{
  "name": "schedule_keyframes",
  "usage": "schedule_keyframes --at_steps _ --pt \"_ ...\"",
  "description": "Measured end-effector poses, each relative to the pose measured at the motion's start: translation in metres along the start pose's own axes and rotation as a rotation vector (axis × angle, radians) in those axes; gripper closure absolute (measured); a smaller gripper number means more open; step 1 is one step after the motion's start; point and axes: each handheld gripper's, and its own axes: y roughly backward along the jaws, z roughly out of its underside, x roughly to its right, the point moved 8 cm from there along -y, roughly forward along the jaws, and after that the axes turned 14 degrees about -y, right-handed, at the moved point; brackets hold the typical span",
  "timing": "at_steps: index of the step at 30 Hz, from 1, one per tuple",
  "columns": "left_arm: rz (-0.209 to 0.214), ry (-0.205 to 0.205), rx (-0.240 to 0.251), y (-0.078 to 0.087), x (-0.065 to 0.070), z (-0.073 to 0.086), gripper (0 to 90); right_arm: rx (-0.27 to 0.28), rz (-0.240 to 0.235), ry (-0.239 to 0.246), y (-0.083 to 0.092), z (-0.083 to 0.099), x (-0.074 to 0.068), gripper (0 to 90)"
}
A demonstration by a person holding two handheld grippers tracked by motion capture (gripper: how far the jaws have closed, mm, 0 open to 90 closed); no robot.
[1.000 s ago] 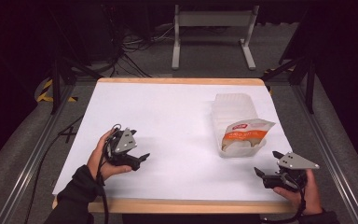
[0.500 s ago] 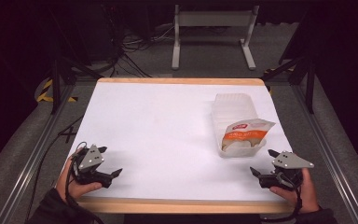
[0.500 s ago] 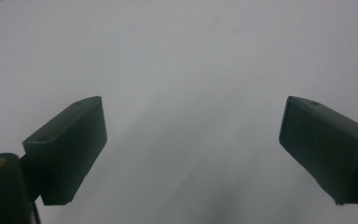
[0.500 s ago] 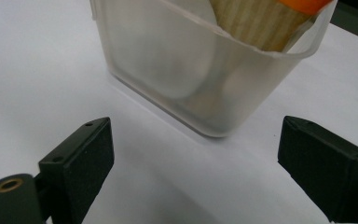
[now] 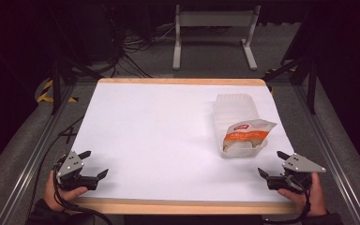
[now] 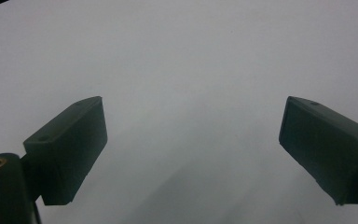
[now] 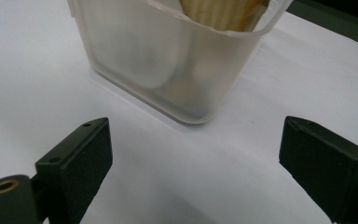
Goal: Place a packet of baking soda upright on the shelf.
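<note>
Two grippers rest at the near edge of the white worktop (image 5: 159, 126), the left gripper (image 5: 95, 164) at about seven o'clock and the right gripper (image 5: 271, 164) at five, both with jaws spread wide and empty. At roughly three o'clock lies a translucent tub (image 5: 236, 123) holding an orange-and-white packet (image 5: 246, 136). Its red label is too small to read, and the tub's frosted wall blurs its lower half.

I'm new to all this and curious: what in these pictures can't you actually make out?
- High view: the print on the orange-and-white snack bag is too small to read.
- Right gripper view: the bag's top is cut off by the upper edge, and the cloudy wall of the translucent plastic tub blurs what lies inside.
- High view: the floor beyond the white table is too dark to tell.
- Both views: the right claw stands open, near the tub.
</note>
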Motion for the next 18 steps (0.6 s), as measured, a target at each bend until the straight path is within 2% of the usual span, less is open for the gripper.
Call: schedule_keyframes --at_steps 8,18 --pt "0.016 0.039 0.033 -0.0008 0.0017 -0.0005 6.7 0.006 0.007 -0.008 -0.002 0.0038 0.0038 9.8" --pt "0.034 0.054 0.044 -0.003 0.0042 -0.0012 6.0 -0.005 0.017 0.002 -0.0047 0.0054 0.0021 9.7"
